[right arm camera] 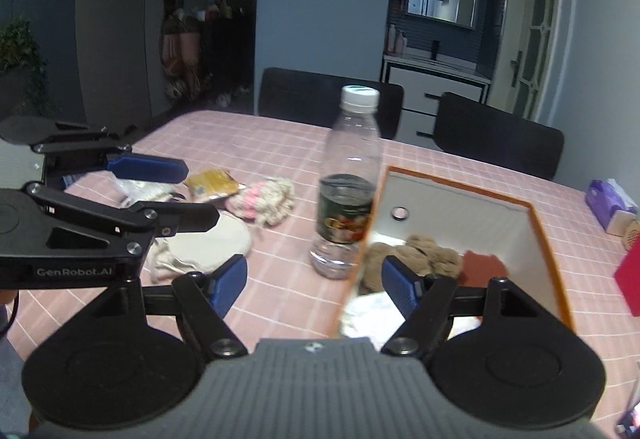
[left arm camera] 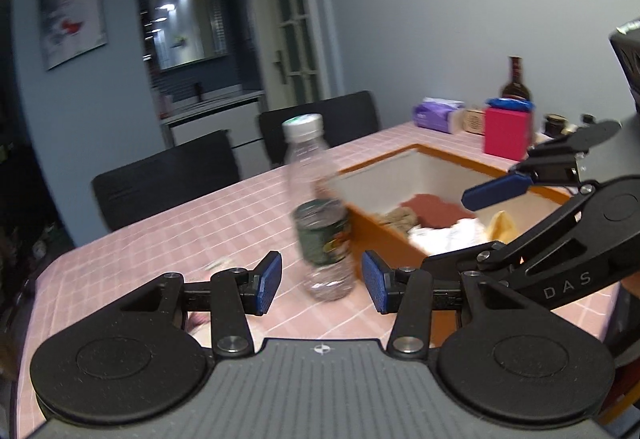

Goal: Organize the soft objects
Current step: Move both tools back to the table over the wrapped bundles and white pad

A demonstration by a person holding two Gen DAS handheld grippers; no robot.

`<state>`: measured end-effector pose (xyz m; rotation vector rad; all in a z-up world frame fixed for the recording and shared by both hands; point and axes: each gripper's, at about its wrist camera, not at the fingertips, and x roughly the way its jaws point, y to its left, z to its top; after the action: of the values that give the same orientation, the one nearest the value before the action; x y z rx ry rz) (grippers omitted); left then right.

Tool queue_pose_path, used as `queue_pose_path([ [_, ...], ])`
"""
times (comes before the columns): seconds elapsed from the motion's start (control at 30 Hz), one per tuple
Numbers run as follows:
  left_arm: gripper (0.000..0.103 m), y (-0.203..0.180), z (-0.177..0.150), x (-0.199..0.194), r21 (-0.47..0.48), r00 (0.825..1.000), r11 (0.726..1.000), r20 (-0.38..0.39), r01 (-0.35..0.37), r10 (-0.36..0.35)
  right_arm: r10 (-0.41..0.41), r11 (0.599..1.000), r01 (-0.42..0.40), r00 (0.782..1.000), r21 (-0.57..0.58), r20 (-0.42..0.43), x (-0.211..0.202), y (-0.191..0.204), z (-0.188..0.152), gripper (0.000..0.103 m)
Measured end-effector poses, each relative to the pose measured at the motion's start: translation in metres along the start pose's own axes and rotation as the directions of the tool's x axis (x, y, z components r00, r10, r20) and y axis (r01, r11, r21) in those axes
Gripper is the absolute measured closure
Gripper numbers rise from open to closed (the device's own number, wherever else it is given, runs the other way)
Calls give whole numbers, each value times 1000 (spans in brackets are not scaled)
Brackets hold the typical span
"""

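With both claws standing apart and empty, the next pick is best made by swinging the right claw (right arm camera: 314, 285) leftward, clear of the upright bottle (right arm camera: 348, 183). The pink-and-cream knitted piece (right arm camera: 262, 199) lies ahead and left of it on the worktop (right arm camera: 280, 143), just beyond the left claw (right arm camera: 192, 195); the orange box (right arm camera: 548, 239) of sorted soft things sits directly below and right.
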<state>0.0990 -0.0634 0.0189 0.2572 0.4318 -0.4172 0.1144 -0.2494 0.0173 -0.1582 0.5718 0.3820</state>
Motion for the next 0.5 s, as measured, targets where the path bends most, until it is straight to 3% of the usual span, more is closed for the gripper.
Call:
queue_pose_path([
  [0.17, 48, 29, -31, -8, -85, 998, 995, -5, -60, 59, 51, 998, -53, 998, 44, 40, 24, 25, -8, 30],
  [0.33, 48, 61, -64, -6, -150, 990, 980, -84, -128, 116, 64, 997, -66, 996, 39, 56, 52, 50, -18, 30],
  [0.4, 46, 74, -76, -4, -166, 986, 976, -113, -143, 125, 66, 997, -67, 997, 25, 38, 65, 59, -20, 30],
  [0.5, 34, 93, -92, 1, -205, 981, 966, -142, -159, 132, 75, 997, -75, 997, 35, -3, 89, 66, -22, 30],
])
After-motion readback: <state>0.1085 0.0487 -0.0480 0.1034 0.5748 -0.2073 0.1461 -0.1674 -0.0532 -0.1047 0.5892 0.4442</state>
